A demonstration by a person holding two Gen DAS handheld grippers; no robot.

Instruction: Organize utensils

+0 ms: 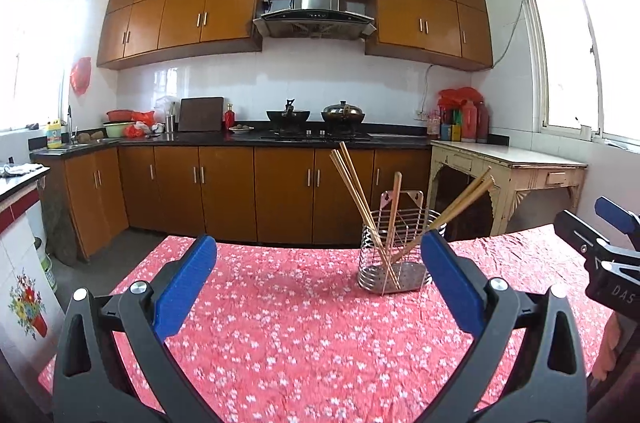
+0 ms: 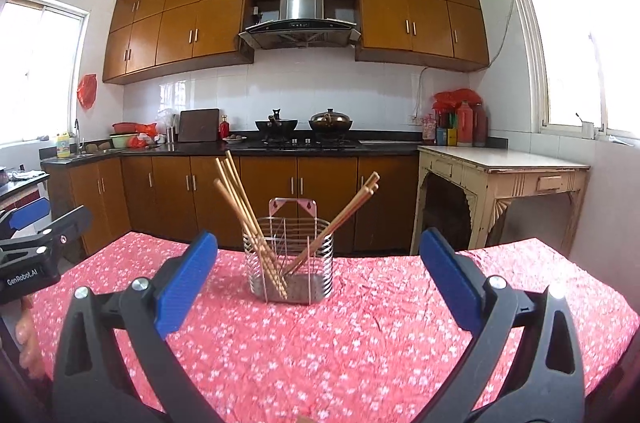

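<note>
A wire metal utensil holder [image 1: 394, 259] [image 2: 289, 259] stands on the table covered with a red floral cloth [image 1: 304, 335] [image 2: 340, 343]. Several wooden chopsticks [image 1: 356, 191] [image 2: 236, 191] stand in it, some leaning left, others leaning right [image 1: 464, 201] [image 2: 352, 207]. My left gripper [image 1: 318, 263] is open and empty, held above the cloth, with the holder just inside its right finger. My right gripper [image 2: 318, 263] is open and empty, with the holder between its fingers farther ahead. Each gripper shows at the edge of the other's view [image 1: 608, 243] [image 2: 36, 235].
A kitchen counter with a hob, a wok [image 1: 288, 115] and a lidded pot [image 1: 343, 113] runs along the back wall. A cream side table [image 1: 512, 163] stands at the right under a window. A tiled counter [image 1: 20, 223] is at the left.
</note>
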